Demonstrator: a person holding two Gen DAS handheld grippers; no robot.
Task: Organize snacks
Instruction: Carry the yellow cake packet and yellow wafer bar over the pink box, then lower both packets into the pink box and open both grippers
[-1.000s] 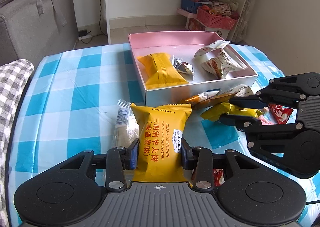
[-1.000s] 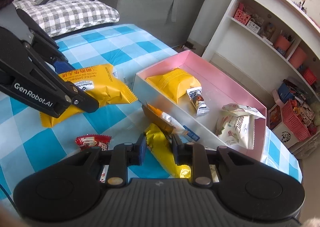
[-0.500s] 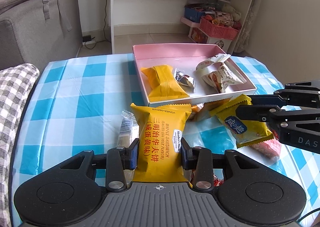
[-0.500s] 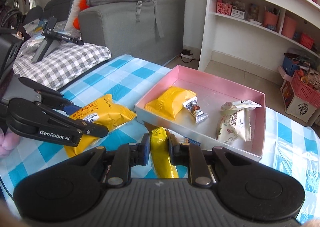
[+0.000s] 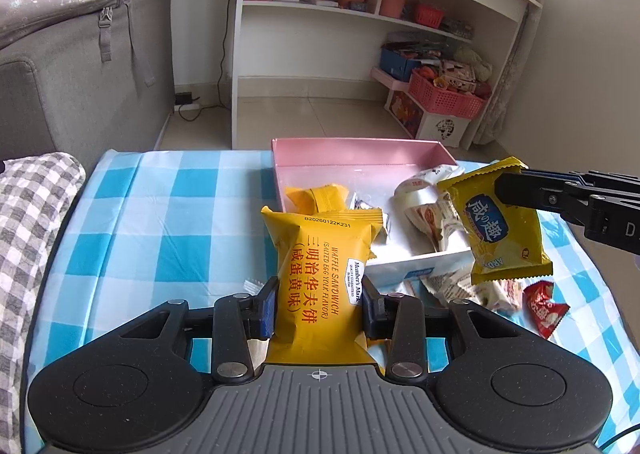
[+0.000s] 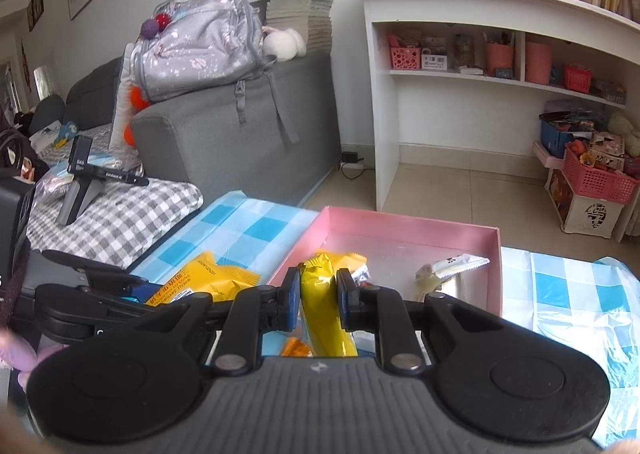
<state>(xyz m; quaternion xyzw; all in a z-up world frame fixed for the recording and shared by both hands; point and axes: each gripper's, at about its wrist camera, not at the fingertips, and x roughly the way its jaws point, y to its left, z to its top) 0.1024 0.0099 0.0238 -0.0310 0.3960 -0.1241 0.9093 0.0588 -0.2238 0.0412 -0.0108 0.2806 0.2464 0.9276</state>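
**Both packets now lifted toward the pink box**

A second ago both packets sat low over the checked tablecloth [image 5: 160, 222]; now each is raised. The left gripper [image 5: 318, 306] clamps the waffle sandwich packet [image 5: 320, 274] at lower centre of its view, its top edge overlapping the pink box [image 5: 360, 154]. The right gripper [image 6: 318, 294], nearly closed, pinches the yellow biscuit packet [image 5: 500, 222], hanging at right over the box's near corner. Judged from this, dropping both into the box comes next; loose snacks remain at lower right.

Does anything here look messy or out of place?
Yes. A few snack packets, including a red wrapper, lie loose on the checked tablecloth outside the pink box, some wedged against its front wall.
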